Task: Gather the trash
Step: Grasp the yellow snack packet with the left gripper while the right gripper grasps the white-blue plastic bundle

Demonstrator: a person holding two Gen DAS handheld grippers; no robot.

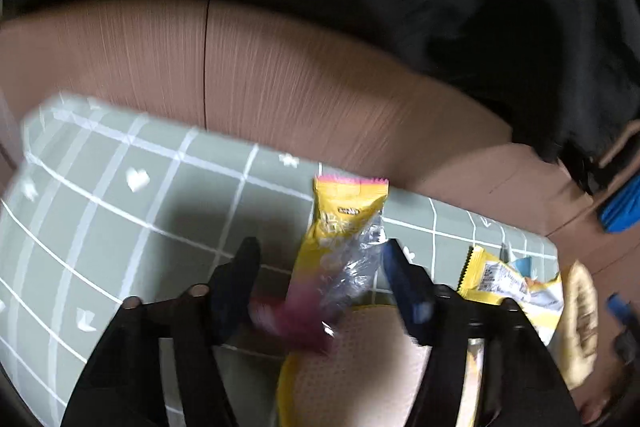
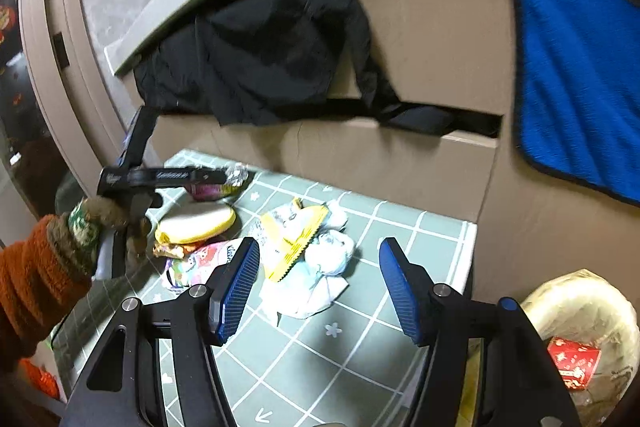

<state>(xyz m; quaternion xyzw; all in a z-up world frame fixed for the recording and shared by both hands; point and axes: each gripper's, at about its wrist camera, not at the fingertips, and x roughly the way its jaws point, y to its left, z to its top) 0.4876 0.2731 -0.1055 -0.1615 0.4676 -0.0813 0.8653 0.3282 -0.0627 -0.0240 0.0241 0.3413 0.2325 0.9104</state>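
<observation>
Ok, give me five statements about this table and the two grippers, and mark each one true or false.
1. The tablecloth is green with a white grid. True.
2. The right gripper is clamped on the crumpled tissue. False: its jaws stand open with nothing between them, and the tissue lies on the cloth ahead of them.
3. A yellow and pink wrapper sits between the jaws of the left gripper. True.
4. A red towel hangs at the right of the table. False: the towel is blue.
5. A black garment hangs behind the table. True.
</observation>
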